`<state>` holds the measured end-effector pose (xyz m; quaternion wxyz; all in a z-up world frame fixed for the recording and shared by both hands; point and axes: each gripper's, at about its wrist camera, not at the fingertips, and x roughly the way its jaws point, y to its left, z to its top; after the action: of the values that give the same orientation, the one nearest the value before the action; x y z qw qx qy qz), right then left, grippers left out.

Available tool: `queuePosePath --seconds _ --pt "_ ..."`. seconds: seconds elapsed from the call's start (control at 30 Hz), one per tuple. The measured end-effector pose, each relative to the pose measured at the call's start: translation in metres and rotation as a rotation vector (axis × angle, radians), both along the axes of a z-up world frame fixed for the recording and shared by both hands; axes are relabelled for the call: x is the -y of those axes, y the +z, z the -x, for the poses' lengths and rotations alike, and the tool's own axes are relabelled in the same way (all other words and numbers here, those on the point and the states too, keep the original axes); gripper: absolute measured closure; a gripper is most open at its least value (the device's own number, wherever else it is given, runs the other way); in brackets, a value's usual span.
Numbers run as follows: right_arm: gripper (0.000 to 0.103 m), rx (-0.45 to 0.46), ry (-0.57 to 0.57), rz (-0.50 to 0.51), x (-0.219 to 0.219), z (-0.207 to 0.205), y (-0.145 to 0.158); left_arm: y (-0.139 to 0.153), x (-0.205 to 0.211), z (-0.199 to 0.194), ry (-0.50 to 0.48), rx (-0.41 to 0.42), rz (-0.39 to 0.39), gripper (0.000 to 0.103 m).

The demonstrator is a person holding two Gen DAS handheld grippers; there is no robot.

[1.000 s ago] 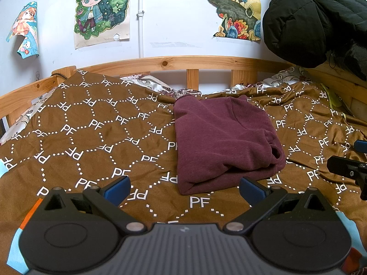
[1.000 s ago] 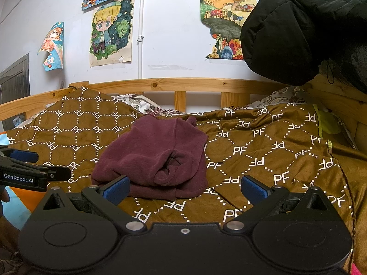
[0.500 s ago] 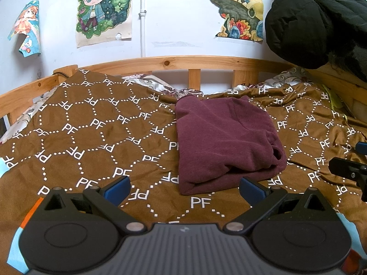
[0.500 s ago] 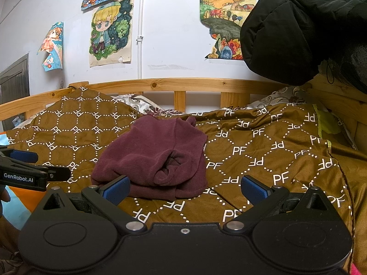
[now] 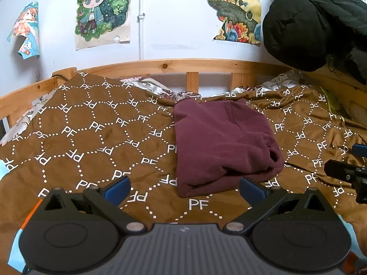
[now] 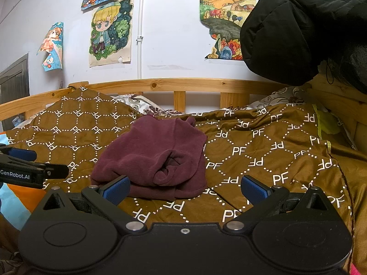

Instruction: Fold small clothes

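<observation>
Maroon garment sits folded on the brown blanket, roughly mid-bed — in my left wrist view it's at 12 o'clock from the left gripper, just past the fingertips, not touched. Folded bundle, thick rolled edge at its near right corner. From my right wrist view the same garment lies at about 11 o'clock of the right gripper; its near edge runs close behind the left blue pad, but I can't tell if they touch.

Left gripper: fingers spread wide, blue pads well apart, nothing between them but blanket. Right gripper: same, wide open, holding nothing.

Each gripper shows in the other's view — right one at 3 o'clock in the left view, left one at 9 o'clock in the right view, with "GenRobot.AI" on its side. Both hover low over the near blanket edge, either side of the garment.

Blanket has white dotted hexagons with "PF" marks, wrinkled on the right side. Wooden rail runs behind the bed at 12 o'clock. Patterned pillow peeks out under the blanket's far edge. Black jacket hangs at 2 o'clock. Posters on the white wall.
</observation>
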<state>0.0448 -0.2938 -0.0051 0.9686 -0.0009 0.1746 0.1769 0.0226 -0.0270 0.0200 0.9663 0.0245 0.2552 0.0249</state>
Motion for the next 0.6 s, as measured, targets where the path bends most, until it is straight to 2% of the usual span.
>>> queuePosePath --seconds 0.6 --pt "0.001 0.000 0.000 0.001 -0.0004 0.0002 0.0002 -0.0008 -0.0016 0.0008 -0.001 0.000 -0.002 0.001"
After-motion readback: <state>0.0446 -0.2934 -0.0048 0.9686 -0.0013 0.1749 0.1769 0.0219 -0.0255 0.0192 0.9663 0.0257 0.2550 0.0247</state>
